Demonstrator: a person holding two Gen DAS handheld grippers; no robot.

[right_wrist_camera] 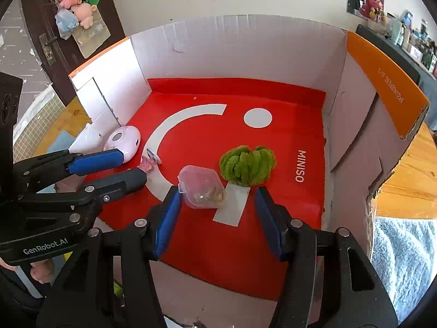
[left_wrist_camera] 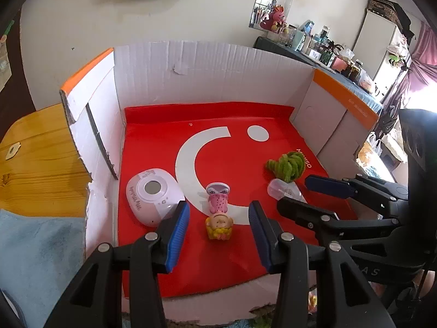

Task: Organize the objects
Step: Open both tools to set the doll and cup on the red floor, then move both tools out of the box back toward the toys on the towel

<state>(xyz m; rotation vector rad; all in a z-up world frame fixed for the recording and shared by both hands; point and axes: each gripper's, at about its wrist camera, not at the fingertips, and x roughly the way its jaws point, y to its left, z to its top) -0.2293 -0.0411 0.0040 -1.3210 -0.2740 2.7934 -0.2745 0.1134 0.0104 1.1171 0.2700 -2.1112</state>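
1. Left wrist view, far left: pale lilac gadget [left_wrist_camera: 152,201] lying flat on the red mat [left_wrist_camera: 245,259] inside the cardboard box [left_wrist_camera: 207,71], just beside the left gripper [left_wrist_camera: 220,235].
2. Left gripper wide open, holding nothing. Small doll [left_wrist_camera: 218,213] lying straight ahead between the fingers, not touched; long axis running away from the camera, yellow end nearest.
3. Further right: clear plastic tub [left_wrist_camera: 281,190] touching the green fuzzy toy [left_wrist_camera: 286,166].
4. Right wrist view: right gripper [right_wrist_camera: 218,218] also wide open and empty. Tub [right_wrist_camera: 202,187] just ahead, nearer the left finger; green toy behind it.
5. Judgement: left hand nearer the doll, right hand nearer the tub; either pick needs only a short forward reach.
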